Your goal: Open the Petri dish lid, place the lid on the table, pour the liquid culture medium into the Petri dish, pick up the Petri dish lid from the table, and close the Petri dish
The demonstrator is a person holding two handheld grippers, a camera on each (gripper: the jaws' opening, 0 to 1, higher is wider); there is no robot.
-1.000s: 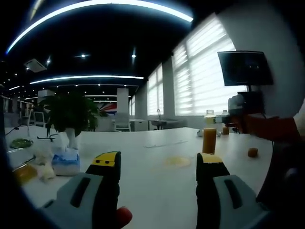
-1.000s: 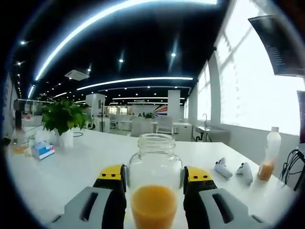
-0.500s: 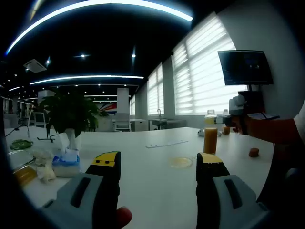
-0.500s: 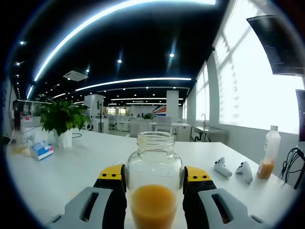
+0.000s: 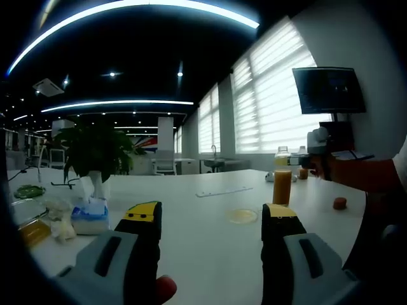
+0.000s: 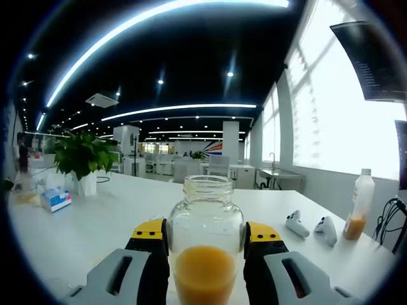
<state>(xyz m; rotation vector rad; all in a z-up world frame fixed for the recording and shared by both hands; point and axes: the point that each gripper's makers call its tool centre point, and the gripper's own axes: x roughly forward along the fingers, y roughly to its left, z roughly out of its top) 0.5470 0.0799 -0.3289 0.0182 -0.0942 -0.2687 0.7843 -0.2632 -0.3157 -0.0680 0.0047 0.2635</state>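
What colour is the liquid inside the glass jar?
Orange; the jar shows best in the right gripper view, held upright.

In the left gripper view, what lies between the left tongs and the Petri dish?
Only bare white table lies between the left tongs and the Petri dish.

A long white table [image 5: 210, 241] carries a Petri dish [image 5: 241, 216] near its middle and an orange cap [image 5: 339, 203] to the right. At the left stand a tissue box [image 5: 88, 215] and a potted plant [image 5: 95, 152]; at the far right, two white controllers [image 6: 311, 225] and a bottle [image 6: 358, 204].
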